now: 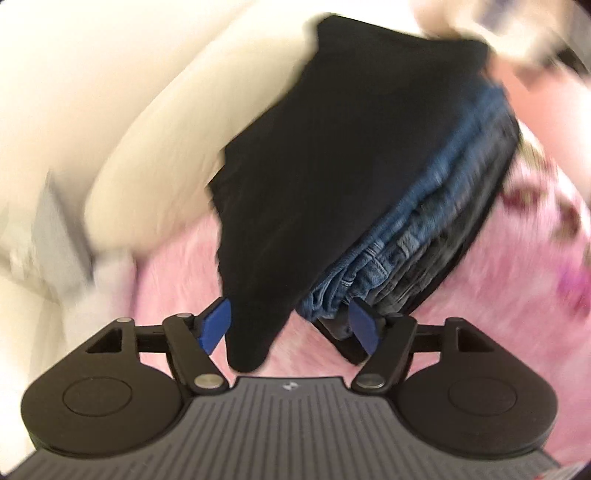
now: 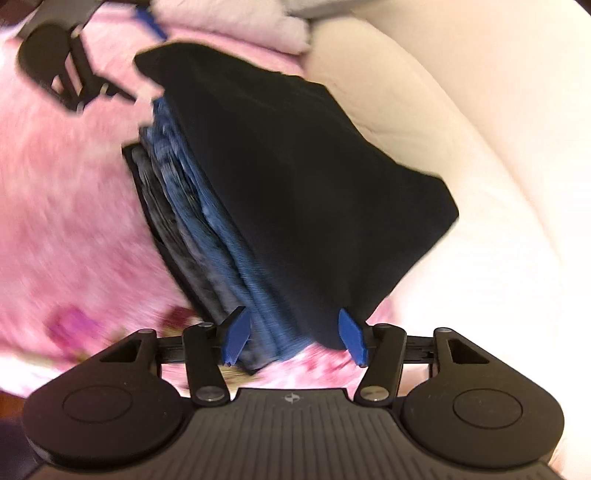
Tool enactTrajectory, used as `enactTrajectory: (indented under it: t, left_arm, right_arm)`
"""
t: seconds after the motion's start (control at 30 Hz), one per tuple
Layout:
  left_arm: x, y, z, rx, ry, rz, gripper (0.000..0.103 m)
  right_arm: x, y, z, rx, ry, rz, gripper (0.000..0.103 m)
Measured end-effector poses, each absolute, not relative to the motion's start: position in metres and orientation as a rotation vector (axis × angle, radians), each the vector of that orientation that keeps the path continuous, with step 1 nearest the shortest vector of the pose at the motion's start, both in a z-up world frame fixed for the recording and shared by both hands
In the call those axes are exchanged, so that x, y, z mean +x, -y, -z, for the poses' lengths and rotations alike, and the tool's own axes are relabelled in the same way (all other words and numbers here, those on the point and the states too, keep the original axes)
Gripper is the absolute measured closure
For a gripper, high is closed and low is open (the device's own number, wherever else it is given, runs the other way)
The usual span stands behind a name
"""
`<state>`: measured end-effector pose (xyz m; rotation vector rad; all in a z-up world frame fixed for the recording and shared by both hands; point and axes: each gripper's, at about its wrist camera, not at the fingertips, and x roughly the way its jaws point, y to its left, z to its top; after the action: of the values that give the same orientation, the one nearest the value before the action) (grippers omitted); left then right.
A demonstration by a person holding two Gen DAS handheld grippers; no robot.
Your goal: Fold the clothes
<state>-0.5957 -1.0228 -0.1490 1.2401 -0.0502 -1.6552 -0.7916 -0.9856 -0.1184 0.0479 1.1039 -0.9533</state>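
A stack of folded clothes lies on a pink fluffy blanket [image 1: 177, 273]. A black garment [image 1: 332, 147] is on top, with blue jeans [image 1: 424, 229] and a dark grey layer beneath. My left gripper [image 1: 291, 328] is open with its blue pads either side of the stack's near corner. In the right wrist view the same black garment [image 2: 295, 184] and jeans [image 2: 221, 236] show from the other end. My right gripper [image 2: 295, 339] is open around that end of the stack. The left gripper [image 2: 74, 74] shows at the far end there.
A cream sofa cushion [image 1: 147, 129] runs along one side of the stack, and shows also in the right wrist view [image 2: 461, 147]. A pale folded fabric [image 2: 236, 26] lies at the blanket's far edge. Both views are motion-blurred.
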Motion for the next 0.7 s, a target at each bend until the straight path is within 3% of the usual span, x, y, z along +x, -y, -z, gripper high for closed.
enactTrajectory:
  t: [0.07, 0.23, 0.33, 0.5, 0.7]
  left_arm:
    - [-0.59, 1.017, 0.127, 1.142, -0.103, 1.629, 0.022]
    - [-0.556, 0.984, 0.085, 0.942, -0.377, 1.607, 0.01]
    - [-0.548, 0.959, 0.062, 0.892, -0.418, 1.617, 0.001]
    - [-0.523, 0.914, 0.023, 0.8, -0.502, 1.622, 0.001]
    - [-0.506, 0.861, -0.006, 0.709, -0.511, 1.617, 0.001]
  right_arm:
    - [-0.792, 0.975, 0.105, 0.163, -1.05, 1.007, 0.034]
    - [-0.799, 0.95, 0.073, 0.477, -0.861, 1.136, 0.016]
    - [-0.805, 0.933, 0.057, 0.656, -0.743, 1.227, 0.015]
    - [-0.803, 0.891, 0.032, 0.811, -0.615, 1.335, 0.015]
    - [-0.777, 0.84, 0.003, 0.786, -0.589, 1.385, 0.015]
